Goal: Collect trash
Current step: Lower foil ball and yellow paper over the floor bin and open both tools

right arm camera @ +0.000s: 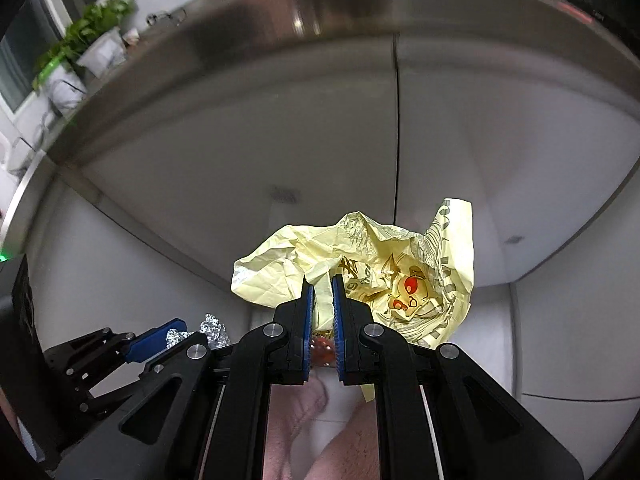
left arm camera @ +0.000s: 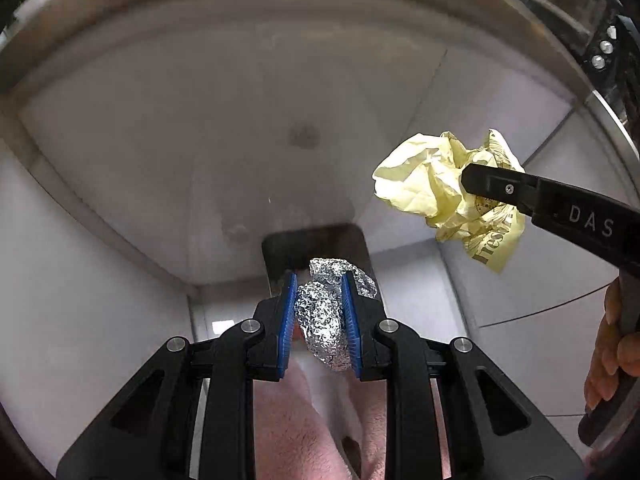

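Note:
My left gripper point(left arm camera: 319, 280) is shut on a crumpled ball of aluminium foil point(left arm camera: 322, 320), held in the air between its blue pads. My right gripper point(right arm camera: 322, 280) is shut on a crumpled yellow paper wrapper point(right arm camera: 360, 268) with brown print and a red mark. The wrapper also shows in the left wrist view point(left arm camera: 432, 184), up and to the right of the foil, with the right gripper's black finger point(left arm camera: 504, 186) across it. The foil point(right arm camera: 212, 330) and the left gripper's blue pad point(right arm camera: 156, 338) show at the lower left of the right wrist view.
White cabinet fronts point(left arm camera: 180, 152) fill the background under a steel counter edge point(right arm camera: 280, 12). A black oven with knobs point(left arm camera: 600, 48) is at the upper right. Potted plants point(right arm camera: 80, 40) stand on the counter at the left. A pink-and-white cloth point(left arm camera: 304, 420) lies below.

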